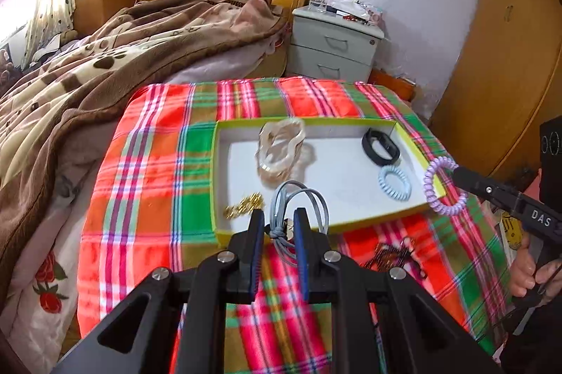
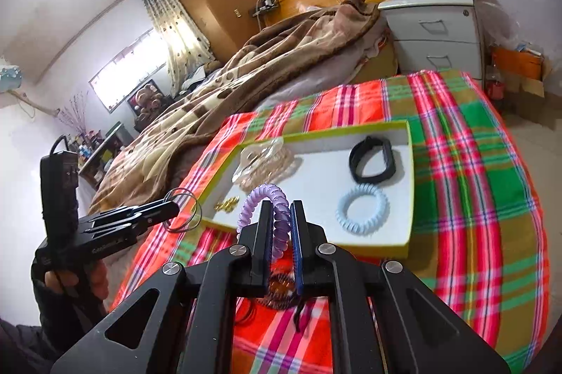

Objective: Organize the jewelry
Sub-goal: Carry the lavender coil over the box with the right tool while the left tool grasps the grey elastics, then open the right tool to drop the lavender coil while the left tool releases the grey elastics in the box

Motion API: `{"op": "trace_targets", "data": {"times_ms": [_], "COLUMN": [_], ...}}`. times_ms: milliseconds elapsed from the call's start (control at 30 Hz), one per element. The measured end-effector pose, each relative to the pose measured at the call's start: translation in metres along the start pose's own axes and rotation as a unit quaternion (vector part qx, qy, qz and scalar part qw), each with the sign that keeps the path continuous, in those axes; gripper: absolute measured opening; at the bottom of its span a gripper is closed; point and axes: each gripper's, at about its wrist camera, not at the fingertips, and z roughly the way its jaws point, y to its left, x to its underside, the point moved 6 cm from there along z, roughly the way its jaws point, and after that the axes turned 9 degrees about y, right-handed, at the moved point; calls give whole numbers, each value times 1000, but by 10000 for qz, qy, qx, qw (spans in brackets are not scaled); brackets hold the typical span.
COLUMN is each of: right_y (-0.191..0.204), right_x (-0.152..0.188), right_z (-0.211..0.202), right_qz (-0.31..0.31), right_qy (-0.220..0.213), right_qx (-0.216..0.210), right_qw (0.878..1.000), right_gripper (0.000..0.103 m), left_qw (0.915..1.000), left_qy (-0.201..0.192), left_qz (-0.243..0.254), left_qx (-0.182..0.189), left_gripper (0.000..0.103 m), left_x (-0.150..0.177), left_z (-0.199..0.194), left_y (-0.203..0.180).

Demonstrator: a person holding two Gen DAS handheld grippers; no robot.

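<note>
While two coil ties show, one black band.

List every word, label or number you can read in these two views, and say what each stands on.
"DAS": white letters on the side of the right gripper.
Pale lettering on the side of the left gripper: too blurred to read.
Packages on the nightstand: too small to read.

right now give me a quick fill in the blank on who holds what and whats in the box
1. The right gripper holds a ____ spiral hair tie.
2. The left gripper holds thin ____ hair ties.
3. The black band lies in the ____, beside a pale blue spiral tie.

Missing words: purple; grey; box
</note>
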Motion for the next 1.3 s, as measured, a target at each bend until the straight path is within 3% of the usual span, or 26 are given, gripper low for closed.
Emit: {"op": "trace_targets", "data": {"times_ms": [300, 600, 1000, 1300], "right_y": [-22, -42, -50, -52], "right_x": [-33, -55, -68, -66], "right_z": [22, 62, 117, 130], "right_qz": [118, 103, -89, -249], "right_qy": [54, 443, 1010, 1152], "right_qx": [350, 537, 549, 766], "right_qw": [9993, 9975, 9933, 9901], "right_gripper": [10, 10, 10, 10], "left_qw": [9996, 9984, 9971, 9966], "left_qy": [125, 428, 729, 779], "left_qz": [157, 128, 198, 245], "left_qx": [207, 339, 82, -73], "left_gripper": [18, 18, 18, 18], "left_x": [-24, -38, -43, -40], "left_z": [28, 69, 106, 115], "left_y": [-26, -40, -41, -38]}}
